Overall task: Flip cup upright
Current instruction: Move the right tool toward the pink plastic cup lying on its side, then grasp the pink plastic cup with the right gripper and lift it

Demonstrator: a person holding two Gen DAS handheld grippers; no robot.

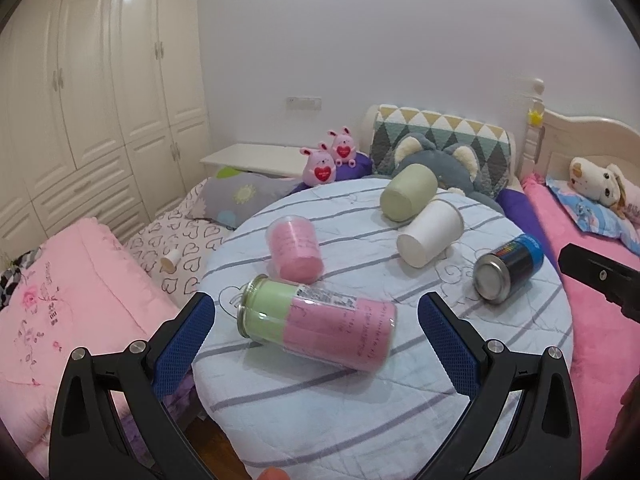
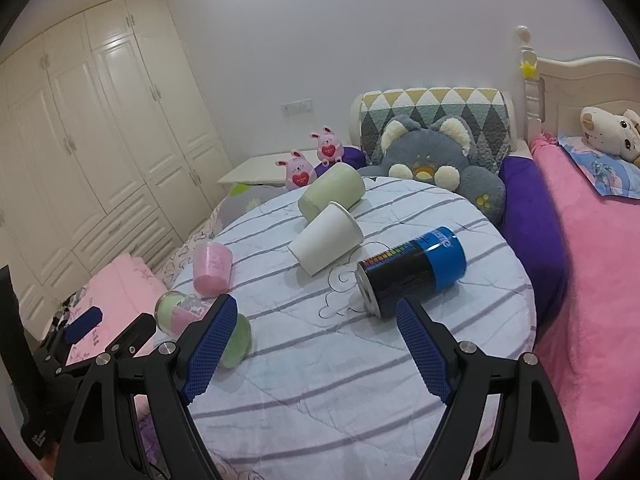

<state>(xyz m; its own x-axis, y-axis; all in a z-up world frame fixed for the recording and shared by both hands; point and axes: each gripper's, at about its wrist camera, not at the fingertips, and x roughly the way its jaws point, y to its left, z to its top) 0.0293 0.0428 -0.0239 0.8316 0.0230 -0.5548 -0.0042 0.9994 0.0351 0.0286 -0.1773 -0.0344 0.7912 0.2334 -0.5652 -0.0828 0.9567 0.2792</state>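
So there are five cups lying on their sides on a round worktop [image 1: 360, 420] covered with a striped quilted cloth. Going left to right in the left wrist view: a clear glass jar cup [image 1: 316, 326] with a green and pink lining sits lowest in the frame, right between the left gripper [image 1: 316, 312] fingers, its mouth pointing left. Jaws are spread wide, nothing pinched, and I can't tell if either finger touches the glass. Above it is a pink cup [image 1: 295, 249], base toward the camera. Further right, a pale green cup [image 1: 407, 192] rests against a white paper cup [image 1: 430, 234], both showing their bottoms. Far right is a blue and black can-style cup [image 1: 507, 270], metal end facing us.

The right wrist view shows the same set from the other side: the jar cup [image 2: 180, 314] is at lower left, partly hidden behind a blue finger pad, while the blue and black cup [image 2: 412, 272] lies just past the right gripper [image 2: 316, 316], whose jaws are also spread and empty. Only this view shows the grey plush toy's [image 2: 436, 164] face; only the left one shows a small white cup [image 1: 170, 263] off on the heart-print bedding.
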